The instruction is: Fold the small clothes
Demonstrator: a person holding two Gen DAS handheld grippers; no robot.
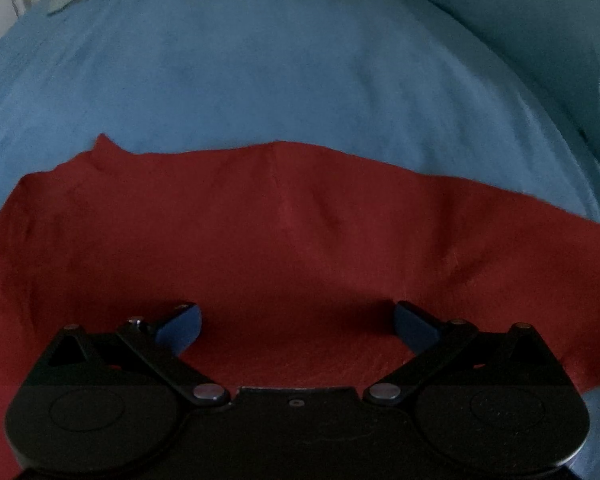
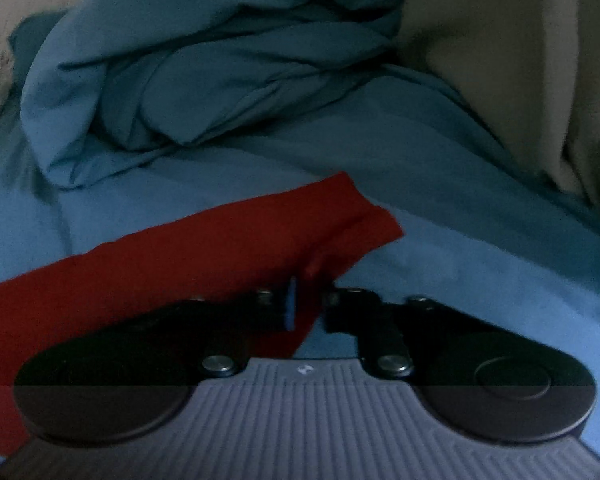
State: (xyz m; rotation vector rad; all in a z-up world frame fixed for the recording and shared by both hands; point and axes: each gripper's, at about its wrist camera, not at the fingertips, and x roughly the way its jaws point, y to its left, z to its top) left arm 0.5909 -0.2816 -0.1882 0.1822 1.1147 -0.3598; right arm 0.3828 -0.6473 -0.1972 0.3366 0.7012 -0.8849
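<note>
Two hand-held grippers work over a bed [image 1: 260, 72] spread with a blue sheet. On it lies the red garment [image 1: 284, 240], mostly flat with a few shallow creases; its far edge runs across the left wrist view. A bunched blue blanket [image 2: 204, 80] sits well behind the garment in the right wrist view, with a beige pillow or cushion [image 2: 500, 60] beside it.

Left hand-held gripper [image 1: 296, 320]: jaws stand wide apart above the red cloth, nothing between them; contact with the fabric cannot be confirmed. Right hand-held gripper [image 2: 308, 304]: jaws drawn together at the garment's edge, near its narrow protruding end, with red fabric running in between them. Judged to be clamped on that edge.

Step in hand, by judgement: securing two holds before the first fold. To do it well, the left jaws should close on the near edge, level with the right hold, taking all layers. Both holds should then lift together so the cloth stays taut, and the creases should be smoothed before the fold is laid.

Not established: the type of garment, as its near part is hidden behind both gripper bodies and its sides are cut off. Lighting is dim, and the right view is slightly blurred. Layer count in the right grip cannot be read.
</note>
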